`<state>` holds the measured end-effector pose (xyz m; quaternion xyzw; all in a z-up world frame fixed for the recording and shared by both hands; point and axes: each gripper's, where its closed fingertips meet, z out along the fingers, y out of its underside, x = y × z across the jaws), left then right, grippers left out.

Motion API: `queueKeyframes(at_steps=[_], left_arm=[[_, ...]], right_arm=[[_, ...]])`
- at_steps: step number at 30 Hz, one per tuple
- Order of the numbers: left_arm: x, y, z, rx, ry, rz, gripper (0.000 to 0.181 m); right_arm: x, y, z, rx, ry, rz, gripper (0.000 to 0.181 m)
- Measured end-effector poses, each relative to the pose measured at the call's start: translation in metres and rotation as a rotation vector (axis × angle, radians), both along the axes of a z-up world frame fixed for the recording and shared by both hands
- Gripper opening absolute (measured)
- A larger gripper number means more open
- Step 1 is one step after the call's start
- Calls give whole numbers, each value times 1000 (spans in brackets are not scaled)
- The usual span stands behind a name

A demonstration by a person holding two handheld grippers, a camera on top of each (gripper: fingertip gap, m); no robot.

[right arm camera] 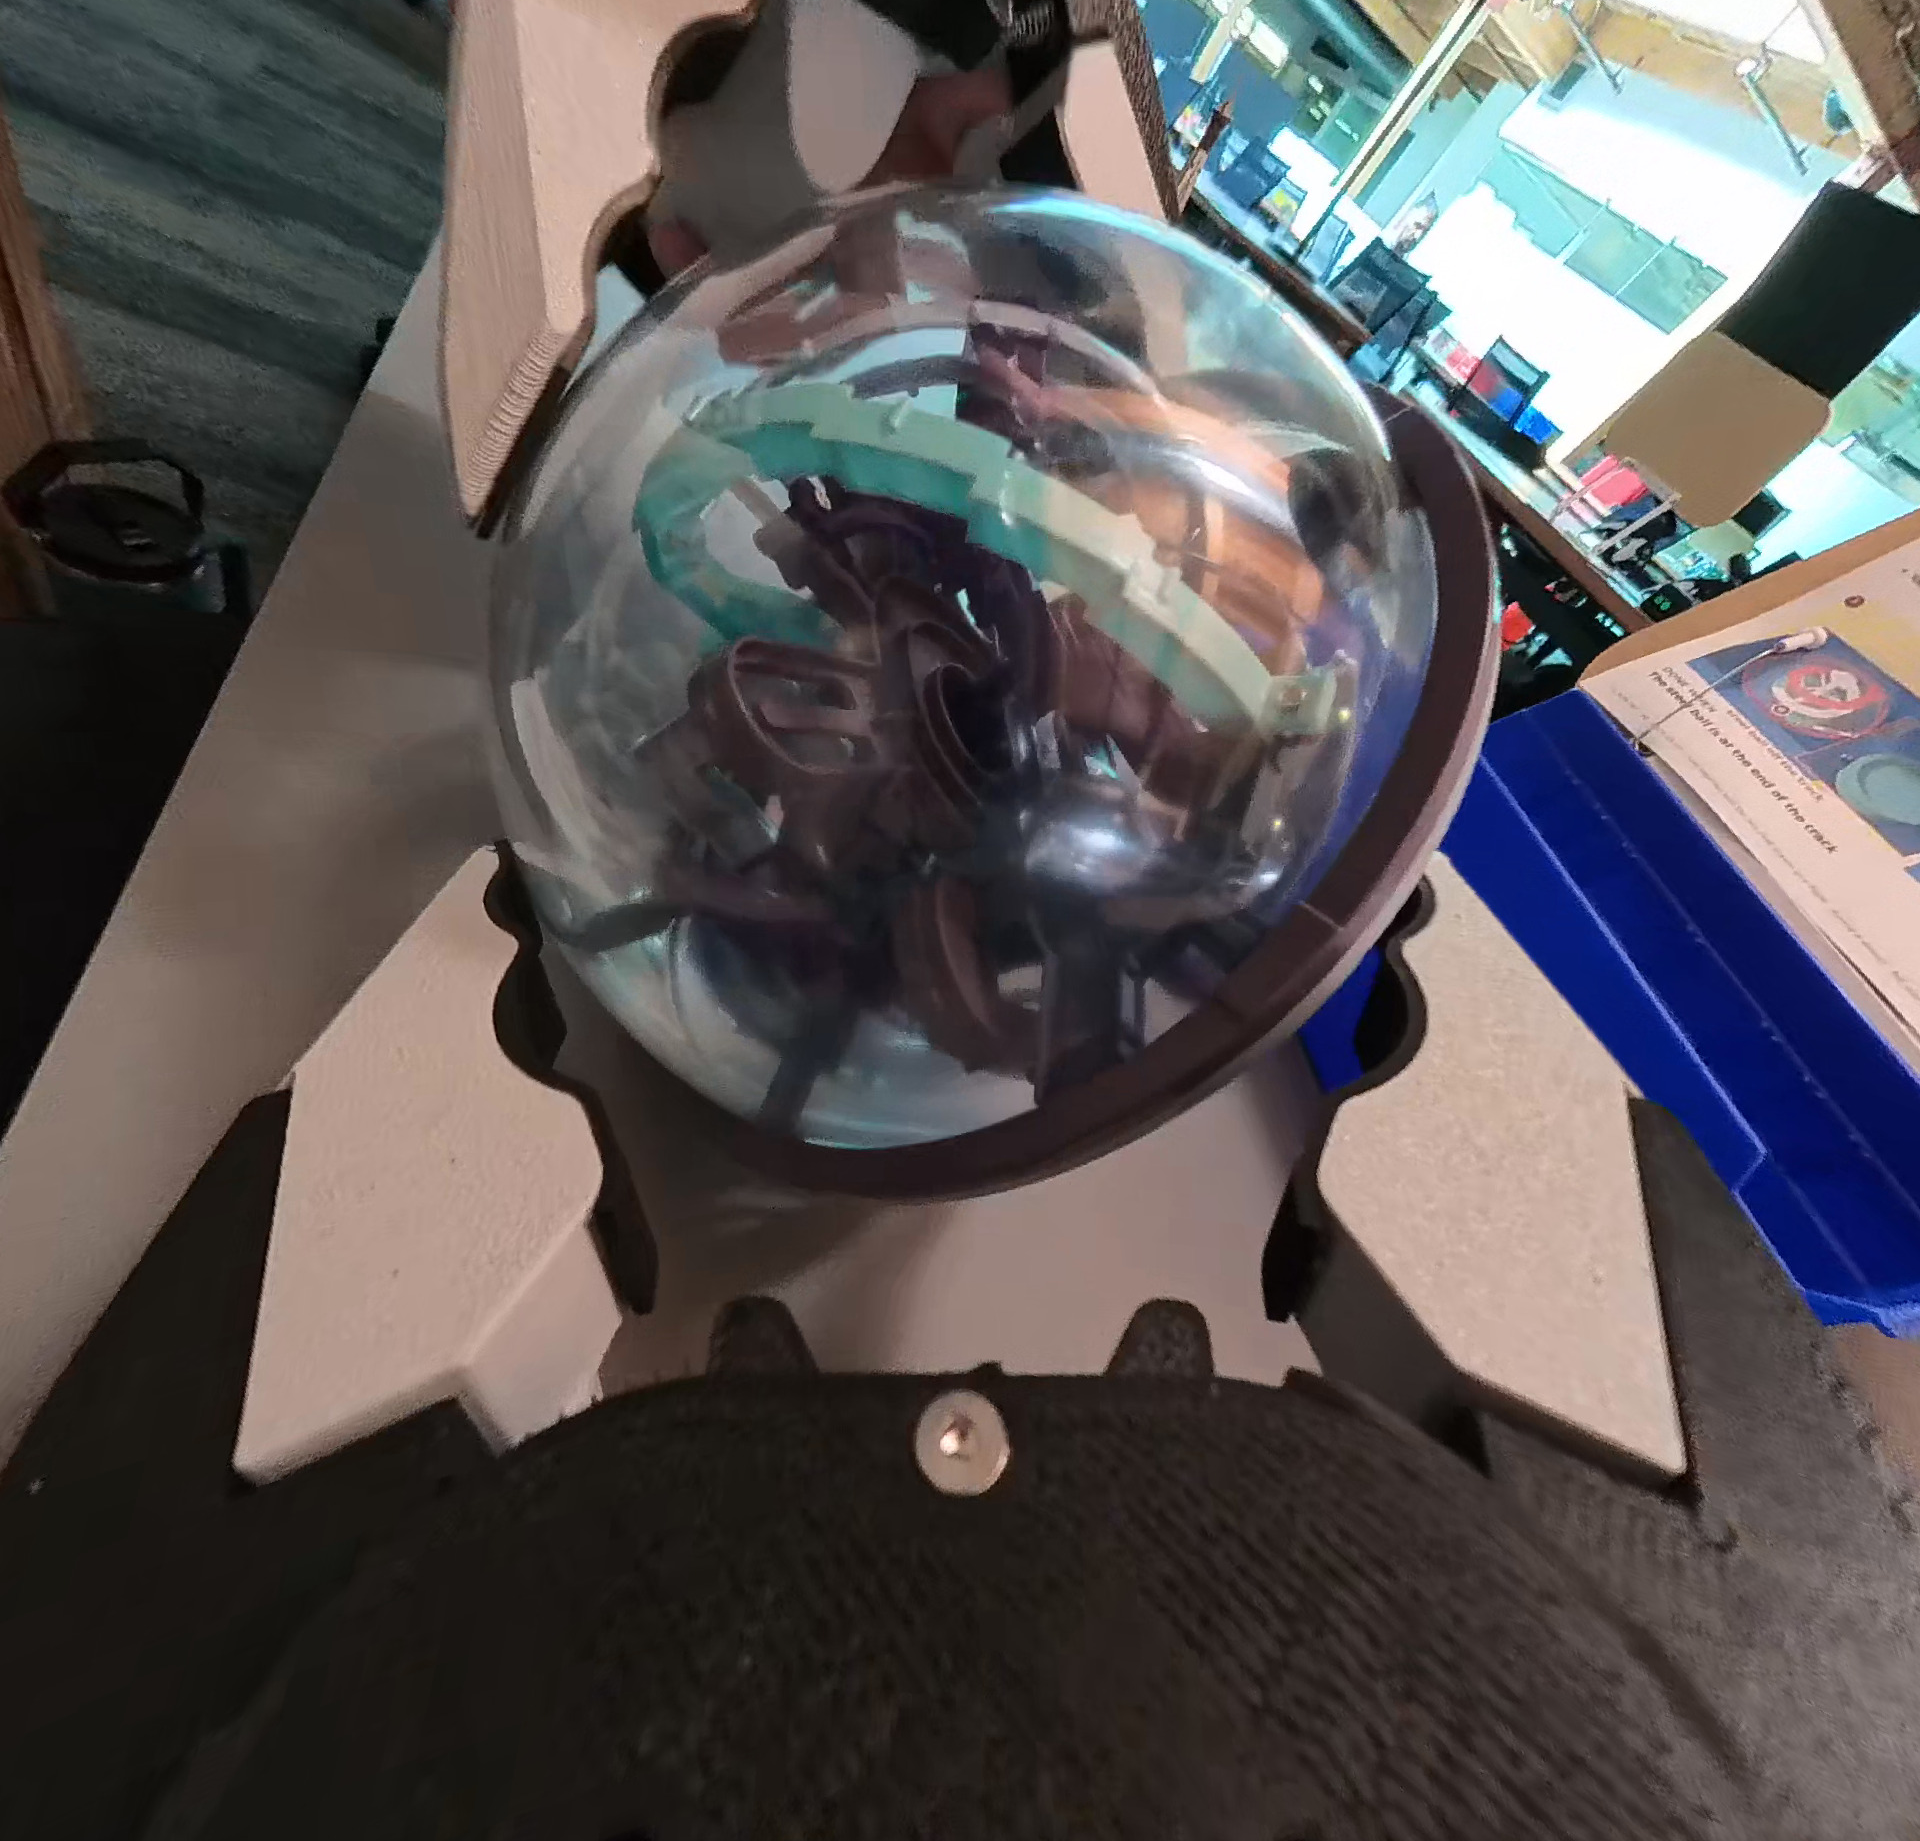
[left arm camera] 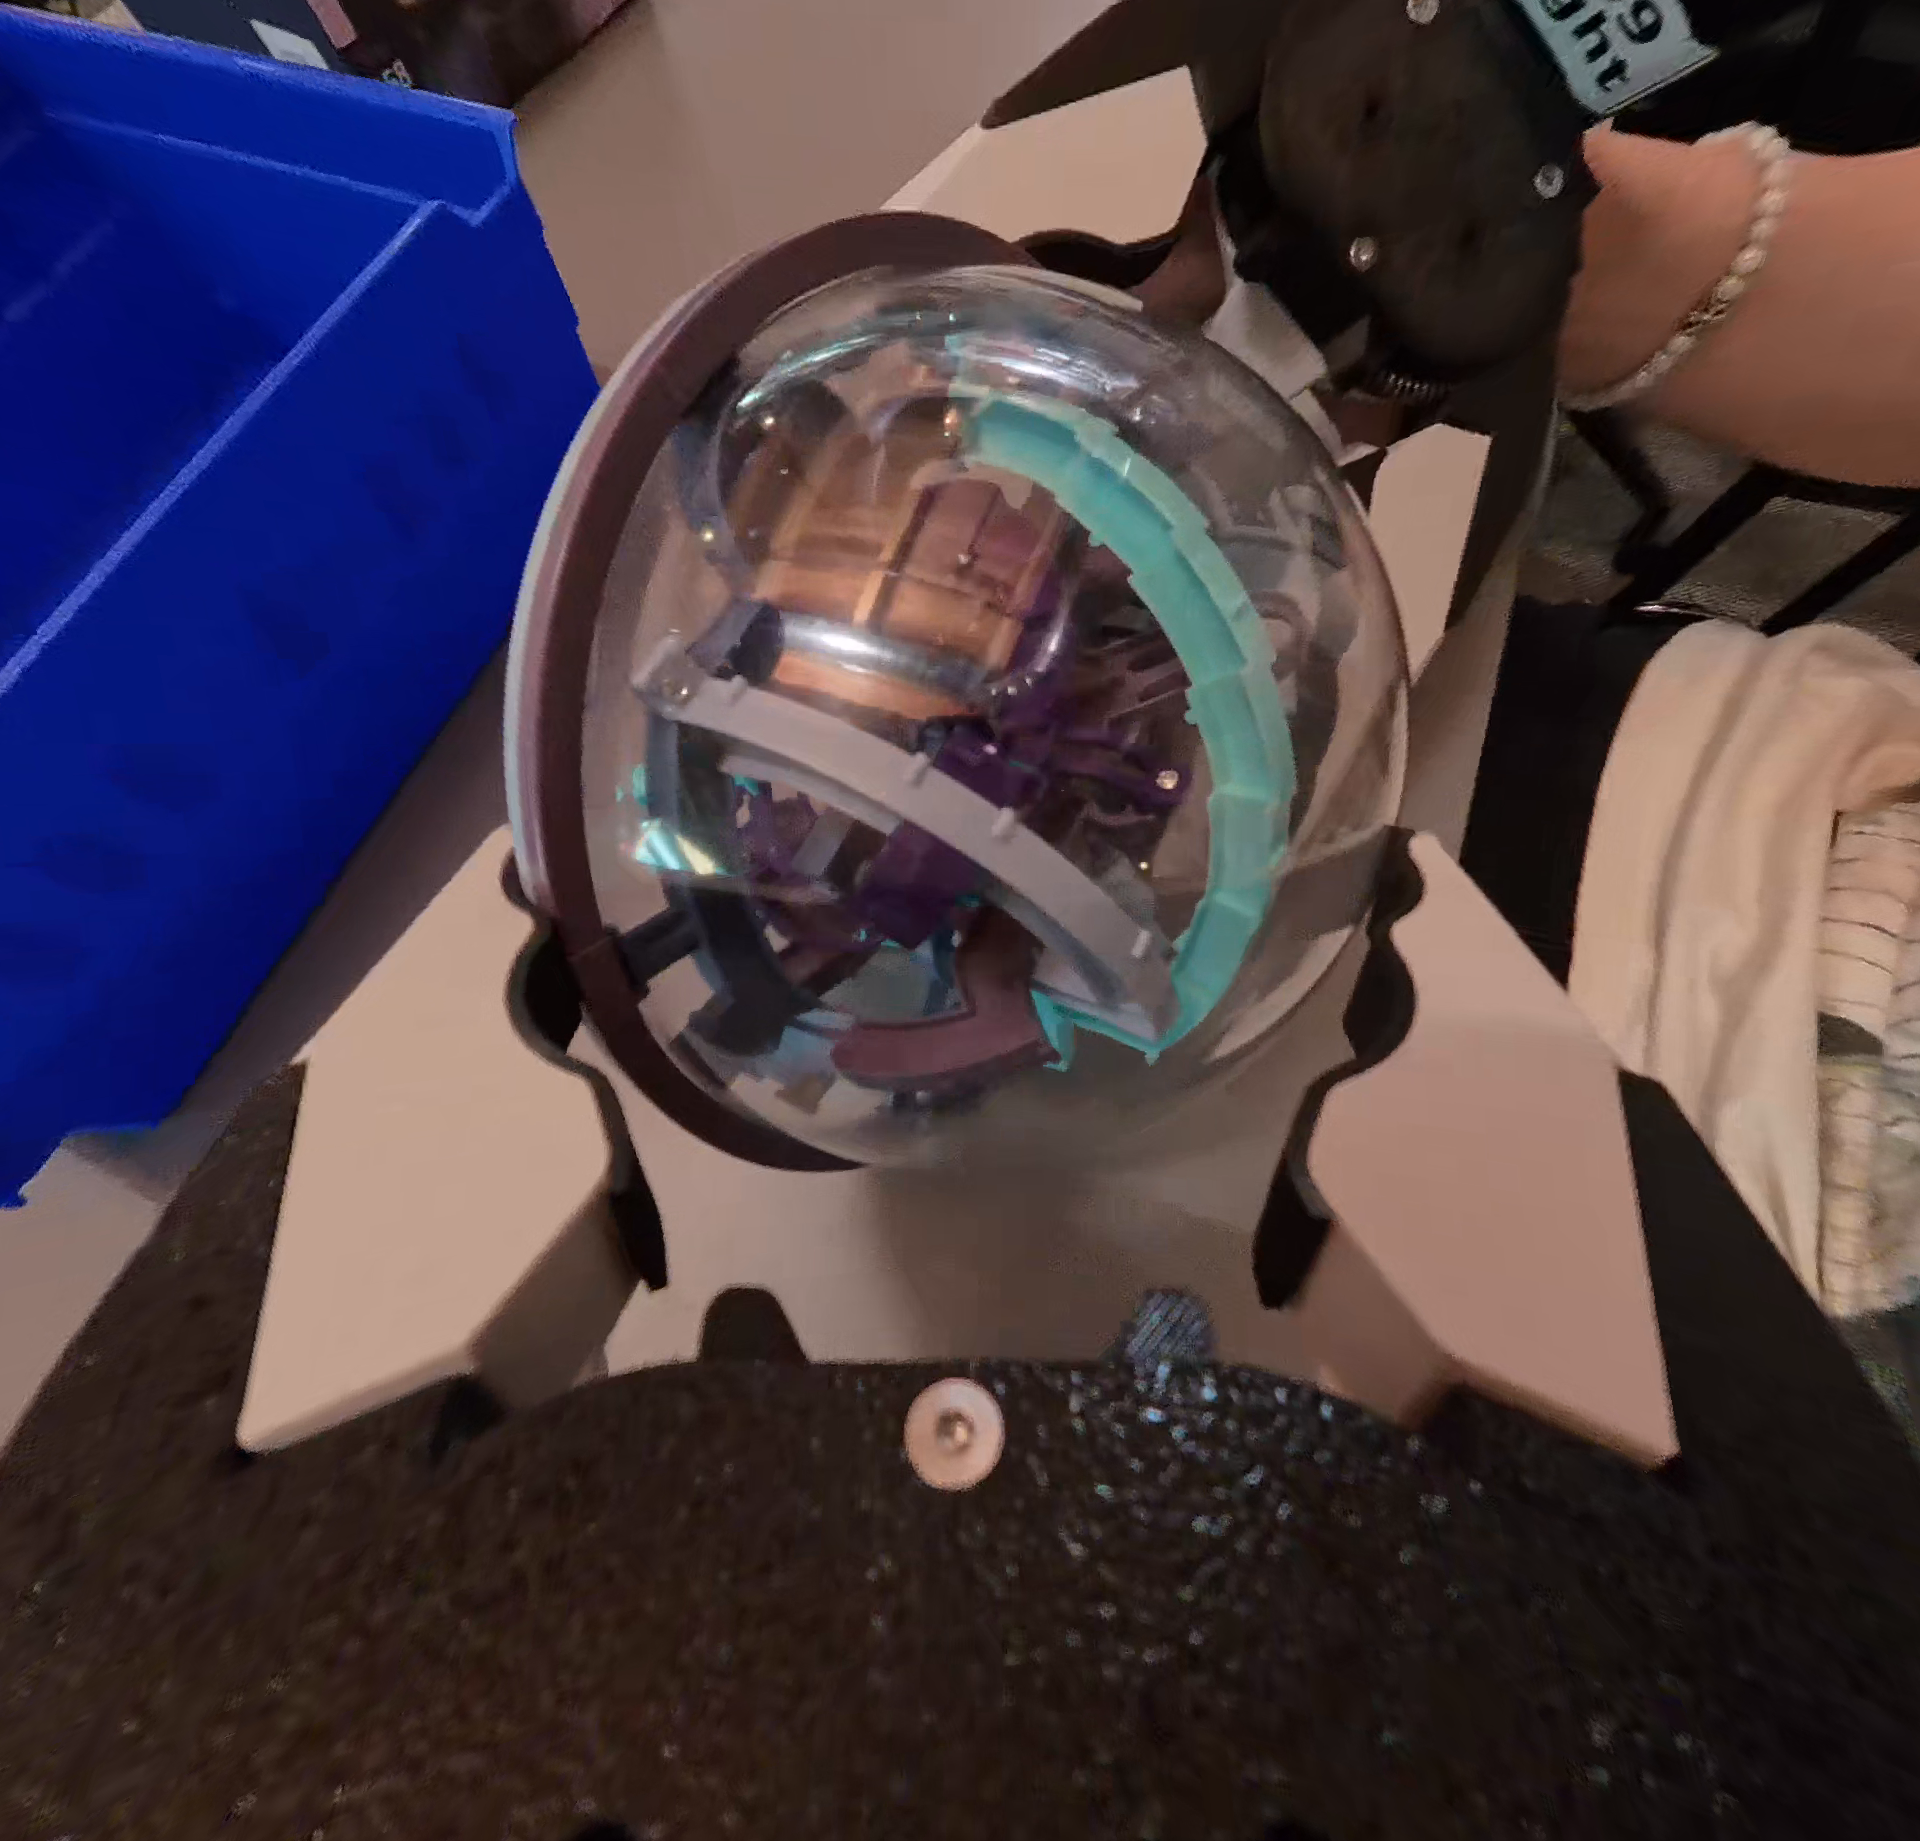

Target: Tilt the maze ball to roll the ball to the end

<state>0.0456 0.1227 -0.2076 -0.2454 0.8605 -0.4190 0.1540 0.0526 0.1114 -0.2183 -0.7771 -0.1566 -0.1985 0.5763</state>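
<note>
While both clamp it, maze ball (left arm camera: pixel 956 711) between left gripper (left arm camera: pixel 961 918) fingers, right gripper (right arm camera: pixel 956 950) opposite.

I've got my left gripper (left arm camera: pixel 961 960) and my right gripper (right arm camera: pixel 956 970) both spread wide and clamped on the maze ball (left arm camera: pixel 966 711) from opposite sides, fingers (left arm camera: pixel 1455 1116) pressed to its shell, my right wrist (left arm camera: pixel 1704 264) angled down.

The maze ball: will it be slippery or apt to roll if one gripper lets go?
Probably yes. The maze ball is a smooth, glossy clear sphere, so it likely slips easily. Being round, it would likely roll once free. The left gripper and the right gripper each straddle it.
</note>
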Motion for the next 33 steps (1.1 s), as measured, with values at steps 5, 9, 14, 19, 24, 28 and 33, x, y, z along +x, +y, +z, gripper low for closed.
queueKeyframes(at_steps=[5,9,14,19,24,28,33], left_arm=[[0,-11,1,-14,-20,82,147],[-2,-23,3,-49,-60,129,147],[-7,-22,-2,34,-85,84,143],[-6,-24,36,-245,-22,48,122],[6,-31,33,-236,-33,38,132],[7,-37,33,-187,-34,55,132],[11,-40,32,-151,-23,147,132]], right_arm=[[-1,-8,0,-13,53,-42,157],[-3,-17,-1,1,91,-43,158],[-3,-22,1,14,64,23,158],[-6,-23,6,-8,-53,69,157],[-4,-17,6,-7,-27,66,156],[1,-23,1,-38,-56,45,155],[9,-39,-1,-44,-20,-6,147]])
